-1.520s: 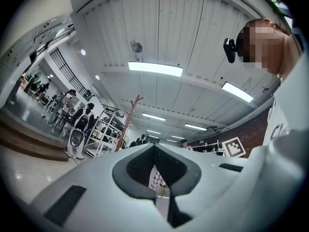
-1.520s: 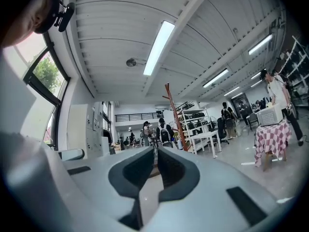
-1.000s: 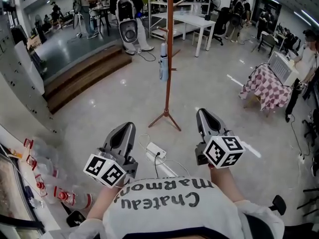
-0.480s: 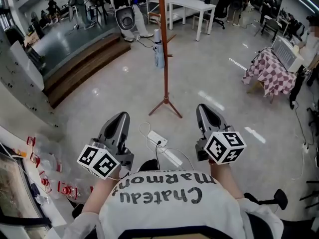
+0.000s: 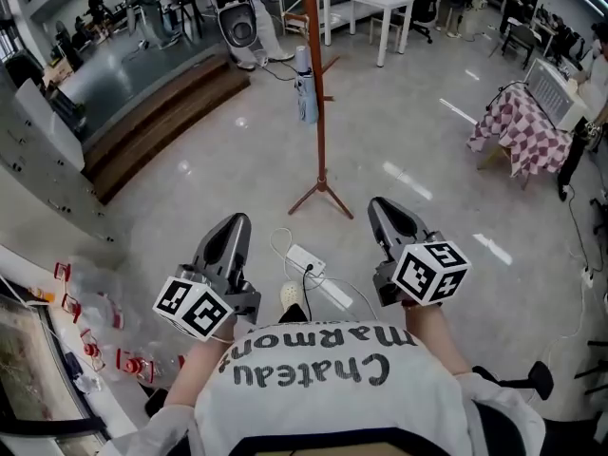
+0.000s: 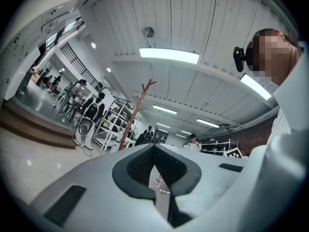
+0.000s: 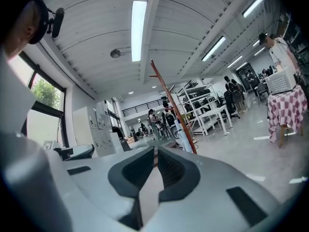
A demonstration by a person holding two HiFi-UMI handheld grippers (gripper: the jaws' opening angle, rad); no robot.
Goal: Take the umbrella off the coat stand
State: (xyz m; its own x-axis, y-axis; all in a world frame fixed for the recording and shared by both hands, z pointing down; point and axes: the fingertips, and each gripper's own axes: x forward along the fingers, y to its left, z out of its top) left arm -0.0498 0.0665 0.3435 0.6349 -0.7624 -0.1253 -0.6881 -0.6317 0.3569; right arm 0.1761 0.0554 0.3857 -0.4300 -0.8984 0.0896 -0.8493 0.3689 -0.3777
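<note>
Pale-blue folded umbrella (image 5: 306, 88) hangs on the coat stand (image 5: 319, 145) (left gripper (image 5: 233, 222), right gripper (image 5: 381, 208): jaws clenched, empty).

The grey plastic left gripper (image 5: 233, 222) sits at about 7 o'clock in the head view, its nose aimed toward 12 o'clock. Its jaws meet at the tips with nothing between them. The matching grey right gripper (image 5: 380, 207) sits at about 4 o'clock, nose tipped toward 11 o'clock, jaws likewise pressed together and empty. Each carries a black-and-white marker cube at its rear, the left cube (image 5: 195, 308) and the right cube (image 5: 429, 272). The bare left forearm (image 5: 197, 376) and right forearm (image 5: 432, 335) reach forward from the torso, roughly side by side.
</note>
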